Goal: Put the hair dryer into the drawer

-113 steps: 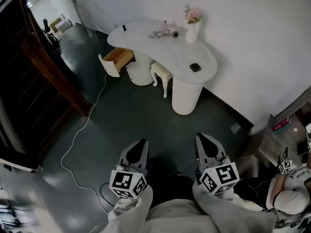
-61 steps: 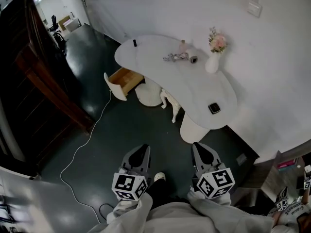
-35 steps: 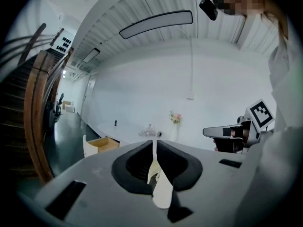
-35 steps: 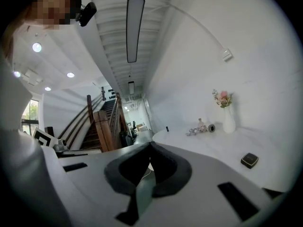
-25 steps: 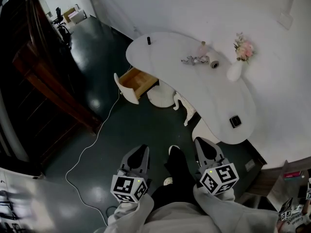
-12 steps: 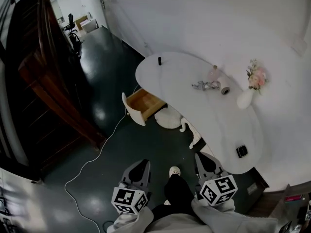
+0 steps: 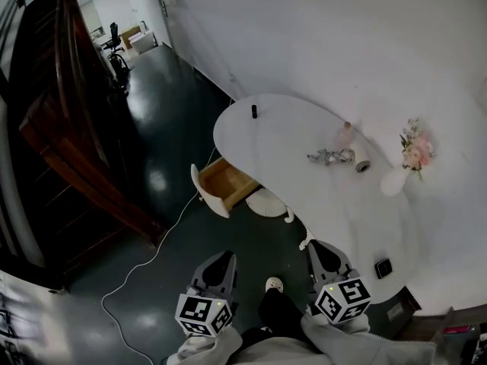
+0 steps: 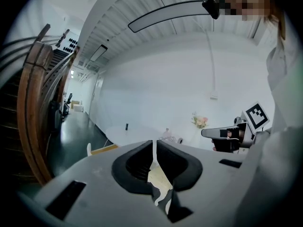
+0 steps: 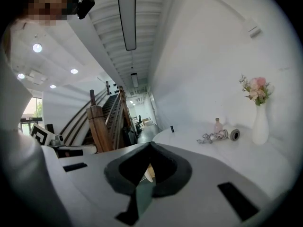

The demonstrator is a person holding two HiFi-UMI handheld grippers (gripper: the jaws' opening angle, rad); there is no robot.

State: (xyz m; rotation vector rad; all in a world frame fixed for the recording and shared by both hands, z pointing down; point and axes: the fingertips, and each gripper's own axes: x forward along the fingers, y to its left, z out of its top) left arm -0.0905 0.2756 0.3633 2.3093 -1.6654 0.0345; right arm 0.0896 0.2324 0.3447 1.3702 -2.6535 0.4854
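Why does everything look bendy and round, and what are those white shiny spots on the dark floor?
Head view: a wide lens curves the wall and the wooden staircase; the spots are light reflecting off the glossy floor. Left gripper view: a round picture with black corners, and the ceiling ribs bow. Right gripper view: the same rounding, with bright ceiling light strips.

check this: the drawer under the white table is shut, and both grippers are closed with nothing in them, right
No, the drawer under the white table is pulled open; the head view shows its wooden inside. The rest holds: the left gripper and the right gripper are both closed with nothing in them.
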